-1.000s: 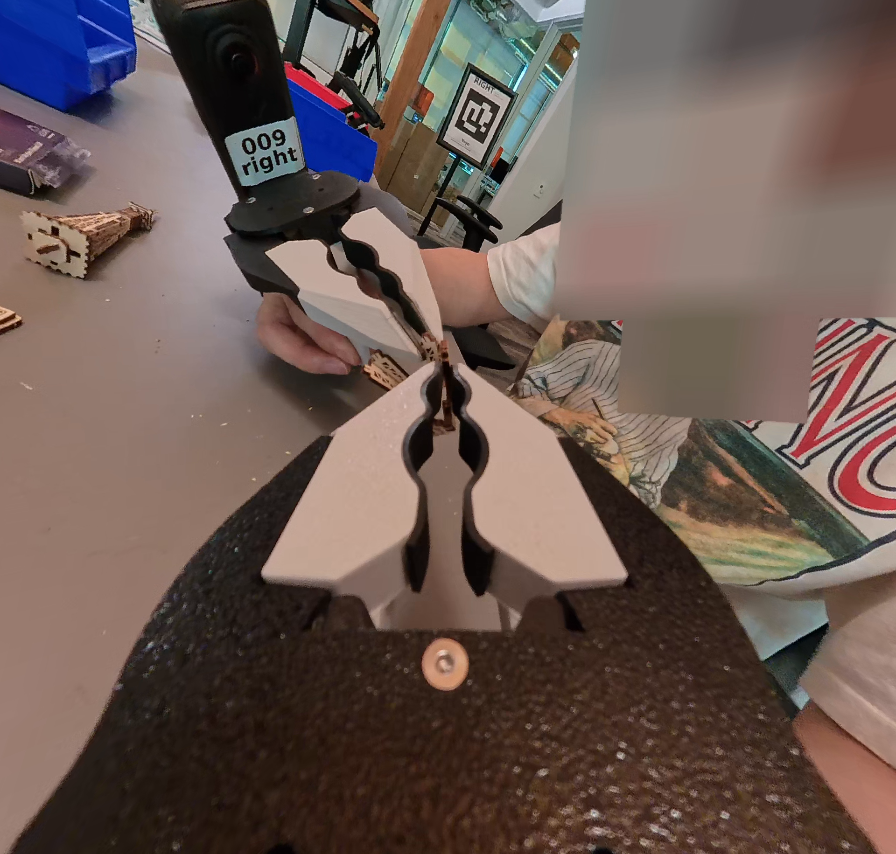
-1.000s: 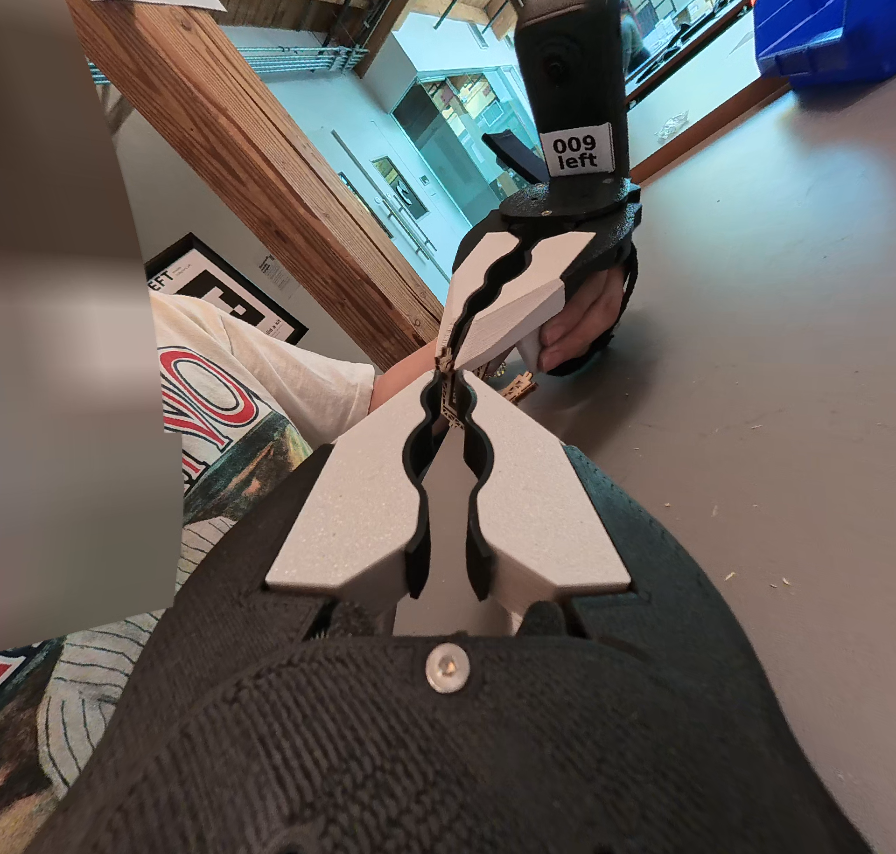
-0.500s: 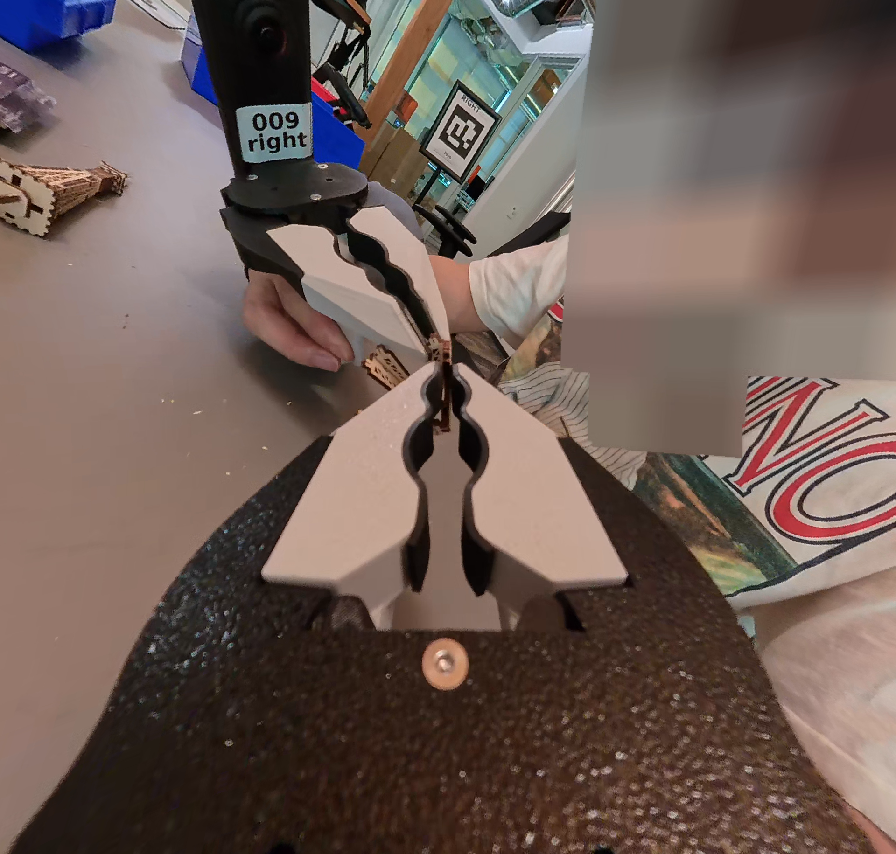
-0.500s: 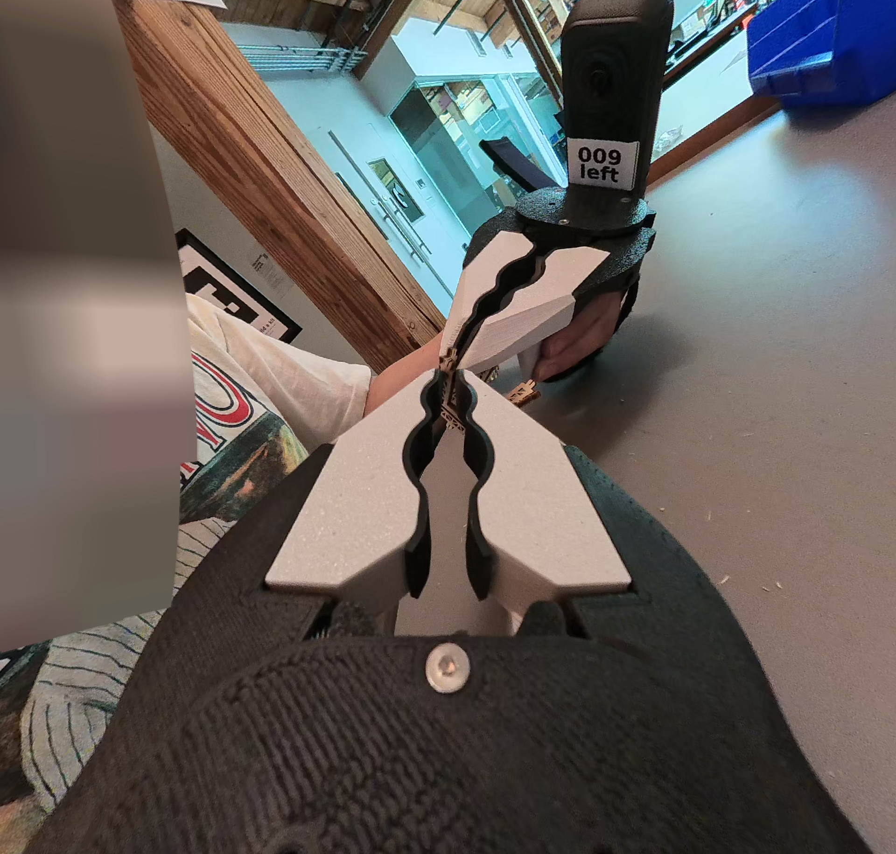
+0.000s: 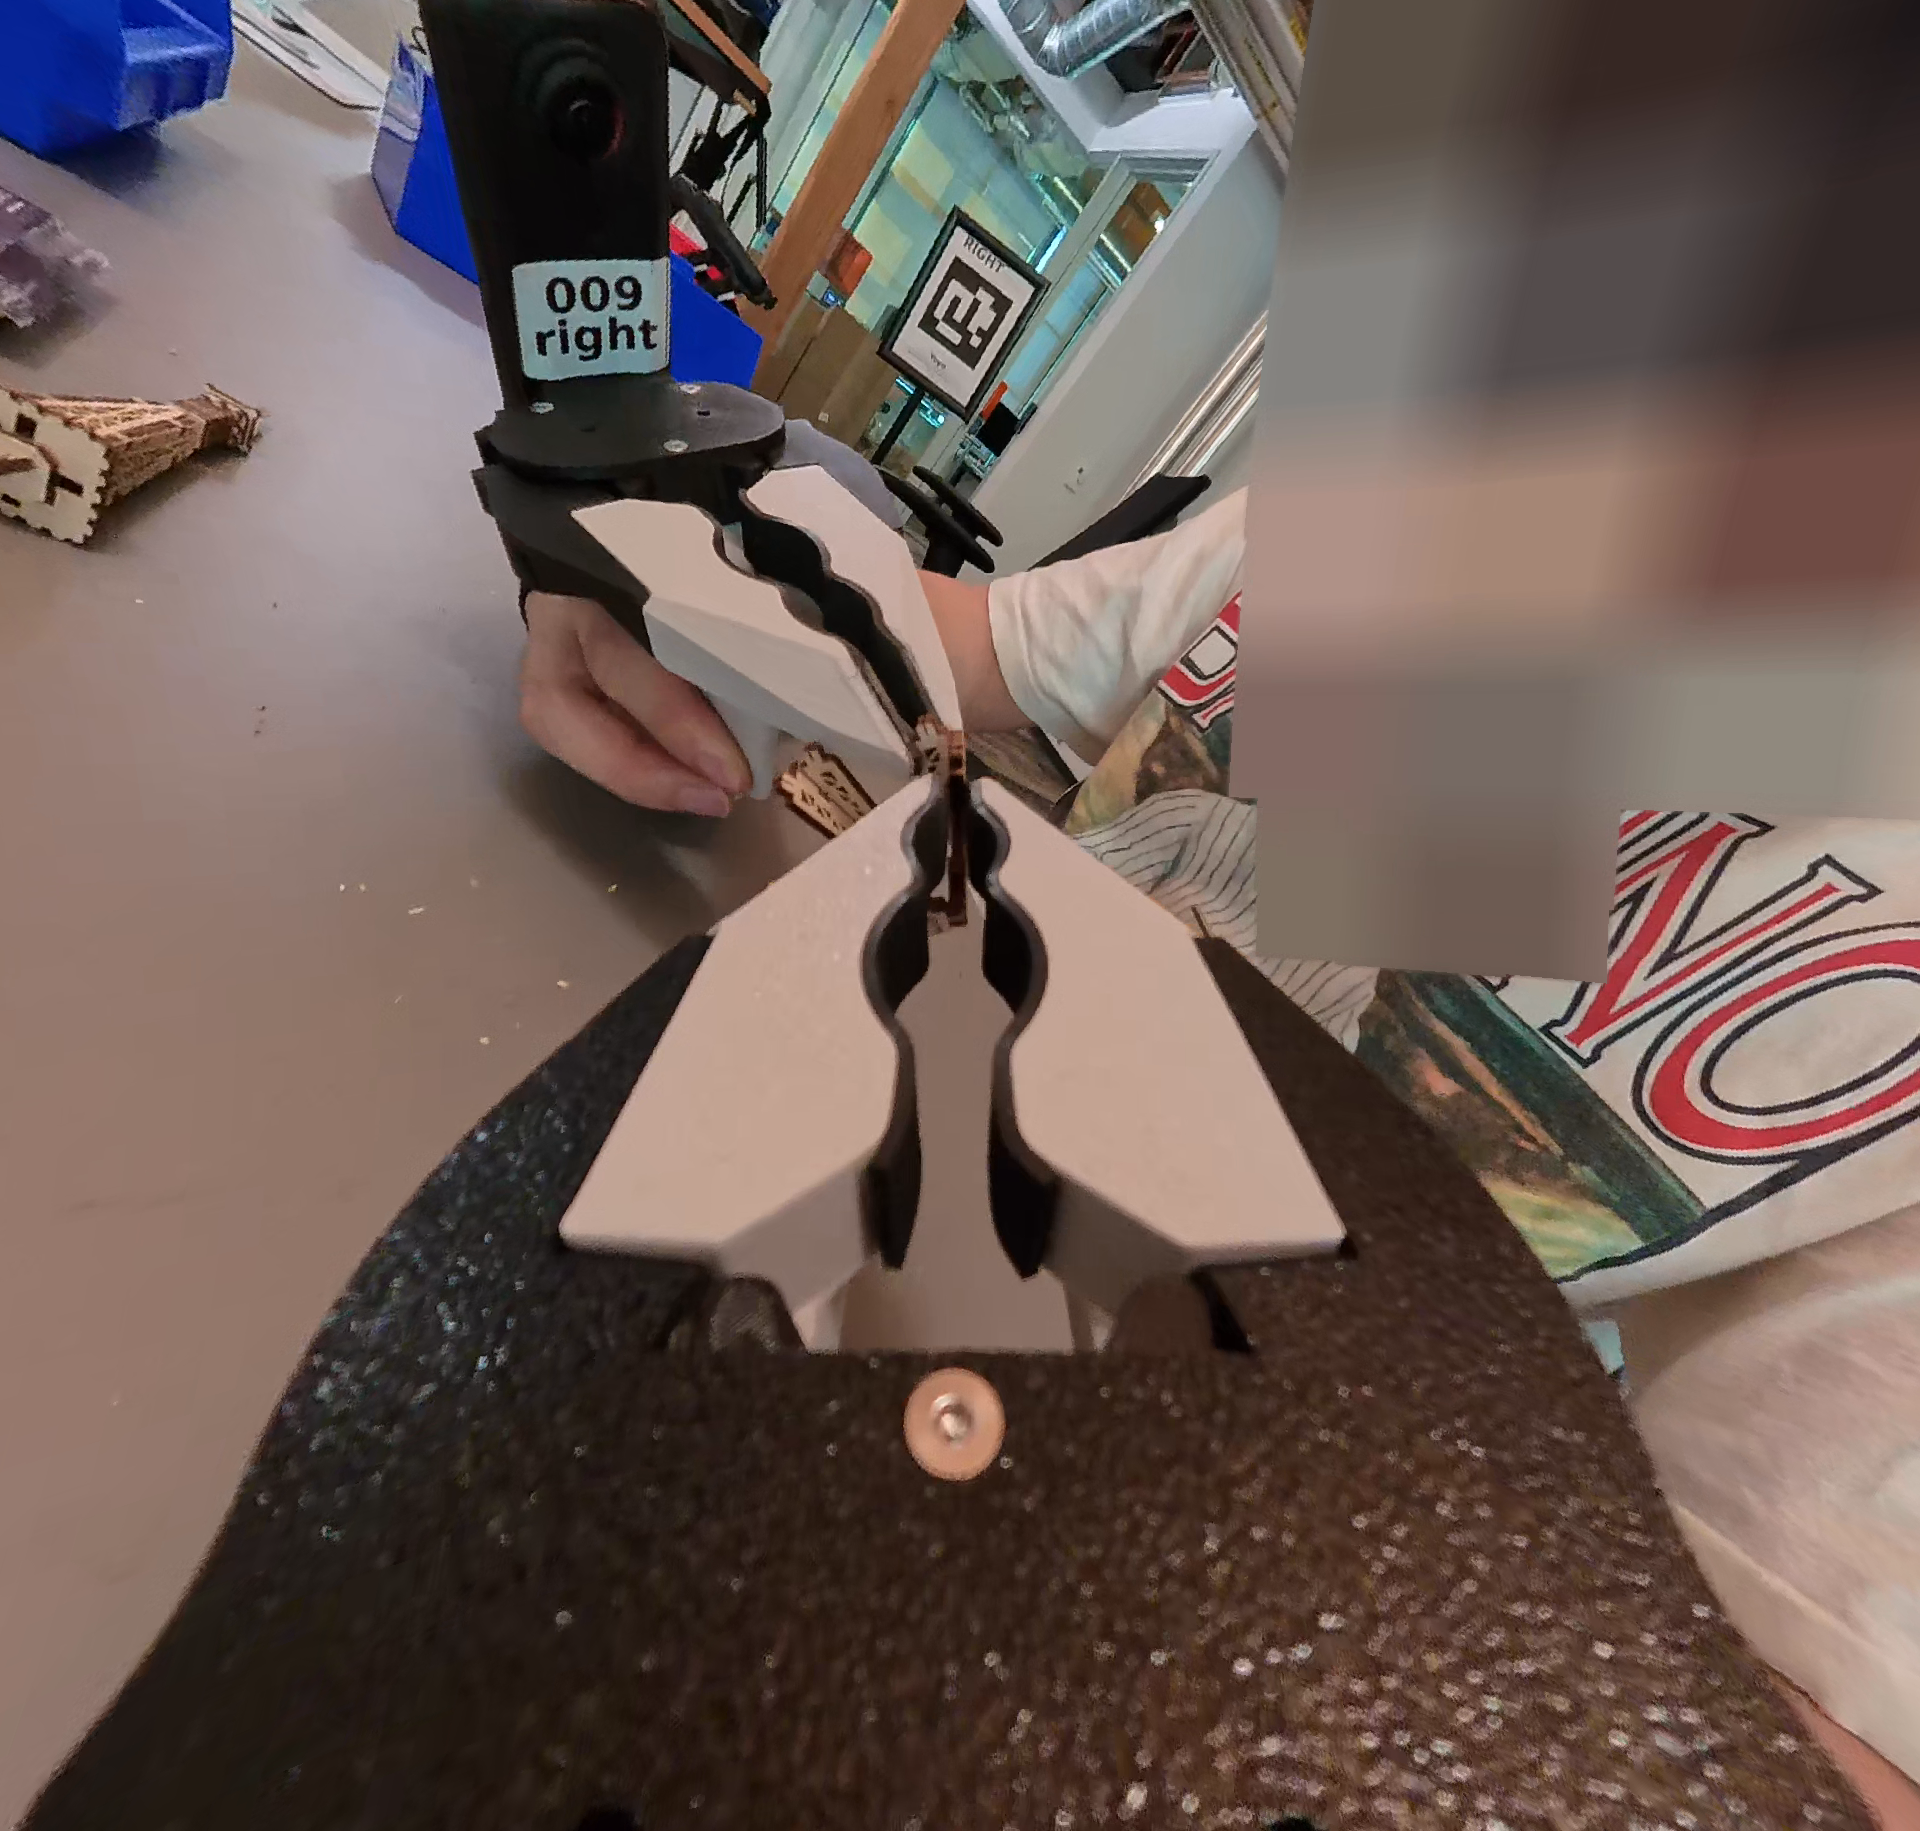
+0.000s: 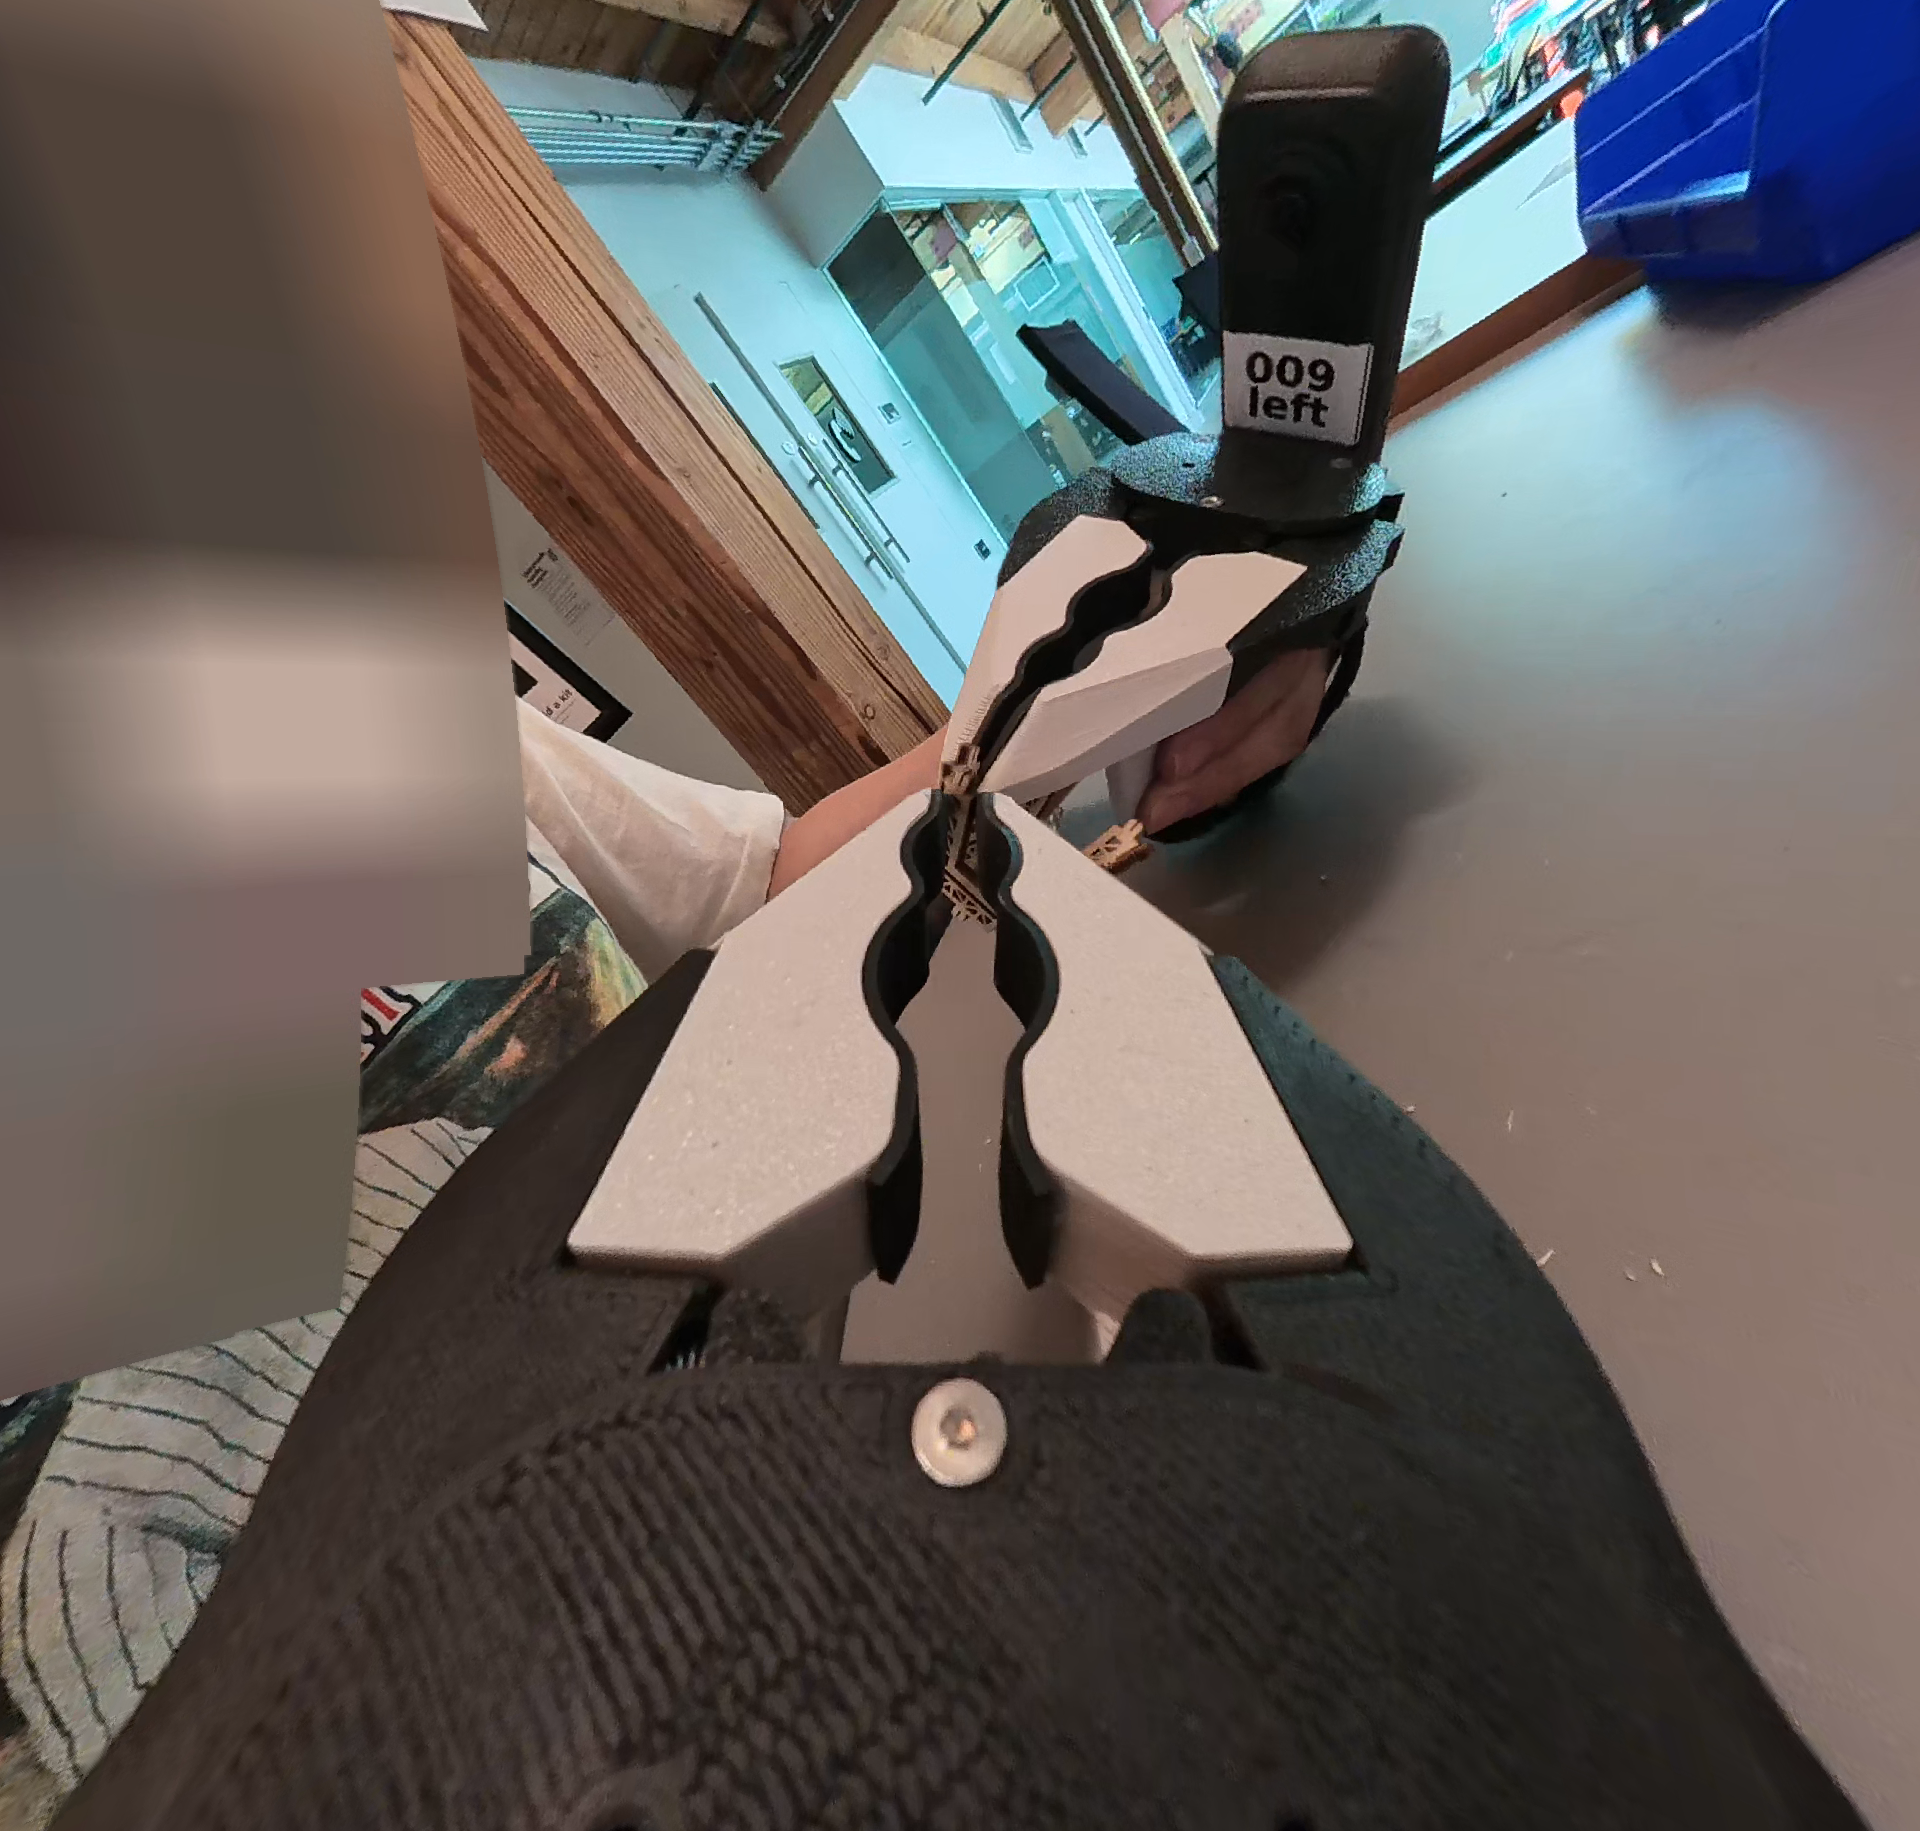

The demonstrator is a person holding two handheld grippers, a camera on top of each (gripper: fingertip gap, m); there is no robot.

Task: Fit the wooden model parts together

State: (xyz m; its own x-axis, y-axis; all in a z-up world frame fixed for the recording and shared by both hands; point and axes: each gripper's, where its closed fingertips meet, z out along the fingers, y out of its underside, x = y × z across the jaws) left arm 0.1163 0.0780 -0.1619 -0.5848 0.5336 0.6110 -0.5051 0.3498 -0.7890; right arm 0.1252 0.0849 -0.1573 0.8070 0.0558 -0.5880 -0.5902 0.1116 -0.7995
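Wooden lattice strip [image 6: 964, 882]: I have it pinched edge-on at the tips of my right gripper [image 6: 961, 825]. My left gripper [image 5: 951, 825] clamps a second thin wooden strip [image 5: 954, 872]. Both tips meet above the grey table [image 5: 208, 898]; a finished wooden tower model [image 5: 94, 456] lies well apart.

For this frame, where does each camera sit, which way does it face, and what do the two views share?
Left wrist view: sits on the left hand-held gripper, looking along its fingers at the thin wooden part it pinches; beyond, the right hand-held gripper, the person's hand and shirt.
Right wrist view: sits on the right hand-held gripper, looking along its fingers at its latticed wooden part; beyond, the left hand-held gripper and a sleeve.
Shared: both grippers tip to tip, the grey table, a loose wooden piece.
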